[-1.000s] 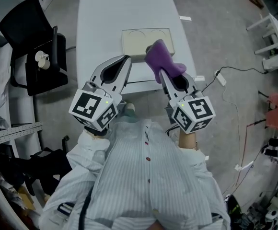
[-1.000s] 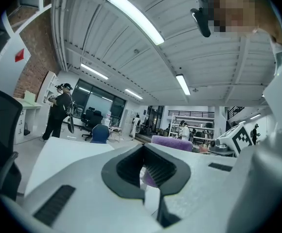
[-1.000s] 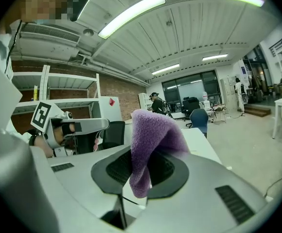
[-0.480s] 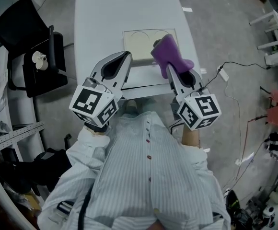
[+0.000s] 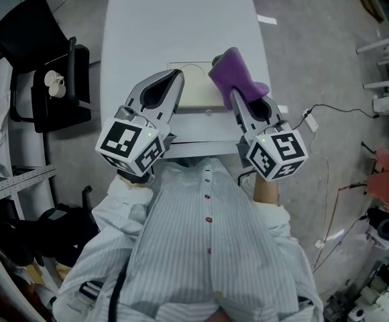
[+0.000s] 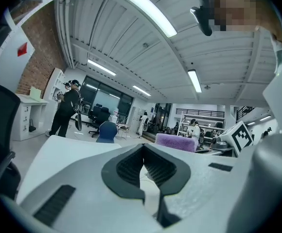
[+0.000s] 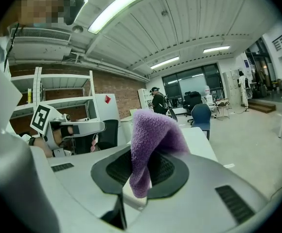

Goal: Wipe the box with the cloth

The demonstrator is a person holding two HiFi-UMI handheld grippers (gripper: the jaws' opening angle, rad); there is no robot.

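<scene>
The right gripper is clamped on the purple cloth, which sticks up from its jaws just right of centre in the head view. The left gripper has its jaws together with nothing between them. Both are held over the near edge of the white table. The flat cream box lies on the table between and just beyond the two grippers, partly covered by them. A black chair stands at the upper left.

Left tongs: jaws together, nothing between. Right tongs: jaws clamped on cloth. Both raised before chest, side by side.
</scene>
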